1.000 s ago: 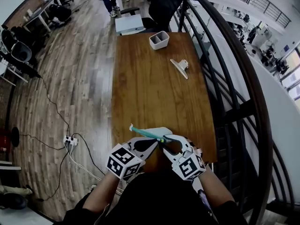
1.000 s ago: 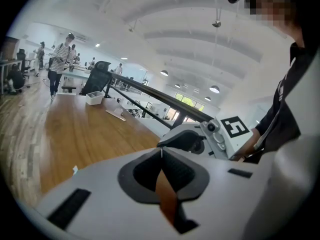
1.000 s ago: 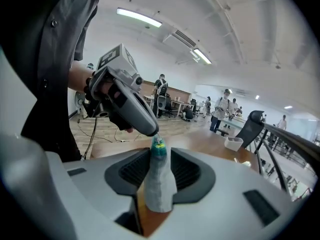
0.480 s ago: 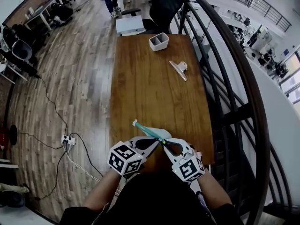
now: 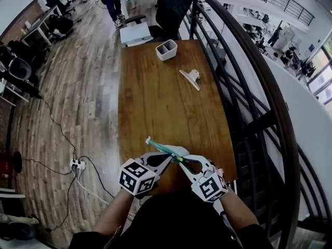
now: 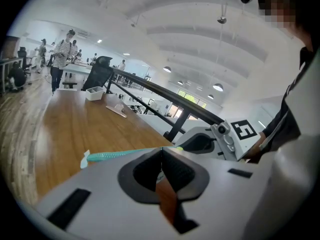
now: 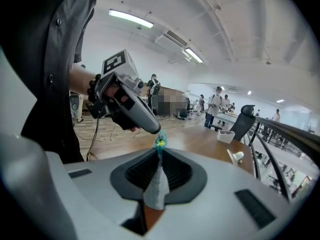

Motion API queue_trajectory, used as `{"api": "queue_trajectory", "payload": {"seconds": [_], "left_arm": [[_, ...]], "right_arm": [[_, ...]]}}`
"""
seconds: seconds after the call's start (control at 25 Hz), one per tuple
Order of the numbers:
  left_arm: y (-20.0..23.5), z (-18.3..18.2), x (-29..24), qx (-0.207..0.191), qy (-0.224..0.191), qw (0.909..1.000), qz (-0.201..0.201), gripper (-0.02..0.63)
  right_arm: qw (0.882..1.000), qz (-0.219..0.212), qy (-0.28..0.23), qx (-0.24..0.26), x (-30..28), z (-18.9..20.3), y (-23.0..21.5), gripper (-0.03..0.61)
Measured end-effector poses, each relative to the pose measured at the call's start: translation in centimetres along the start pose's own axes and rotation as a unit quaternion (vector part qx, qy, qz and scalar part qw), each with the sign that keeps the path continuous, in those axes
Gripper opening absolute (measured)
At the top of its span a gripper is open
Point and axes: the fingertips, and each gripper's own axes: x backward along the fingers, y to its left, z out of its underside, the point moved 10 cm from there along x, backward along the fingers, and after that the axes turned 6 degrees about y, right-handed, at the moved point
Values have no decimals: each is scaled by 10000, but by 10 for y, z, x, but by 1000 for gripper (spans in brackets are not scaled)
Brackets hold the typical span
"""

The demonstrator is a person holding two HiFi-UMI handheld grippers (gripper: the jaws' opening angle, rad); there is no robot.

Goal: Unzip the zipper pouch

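Note:
The zipper pouch is pale with a teal zip and hangs over the table's near edge between both grippers. My left gripper is shut on the pouch's edge. In the left gripper view the teal zip runs left from the shut left gripper. My right gripper has just been closing. My right gripper is shut on a strip of pale pouch fabric just below the yellow-green slider. The left gripper meets it from the left.
The wooden table carries a white box and a pale clip-like tool at its far end. A dark railing runs along the right. A black chair stands beyond the table, and a power strip lies on the floor to the left.
The right gripper's jaws have narrowed from a wide loop onto the pouch's near end. Both grippers and the pouch stay near the table's front edge.

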Motion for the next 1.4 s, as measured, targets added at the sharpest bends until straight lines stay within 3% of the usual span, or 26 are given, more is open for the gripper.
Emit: {"api": "queue_trajectory", "payload": {"seconds": [0.44, 0.8, 1.4], "left_arm": [[4, -2, 2, 75, -72, 9996, -257, 14], [18, -1, 7, 429, -196, 9984, -326, 14], [31, -3, 4, 221, -90, 9982, -556, 14]], "right_arm": [[9999, -93, -49, 65, 1, -3, -9, 29], [9998, -175, -72, 67, 0, -8, -17, 28], [9996, -242, -66, -148, -1, -6, -27, 26]]}}
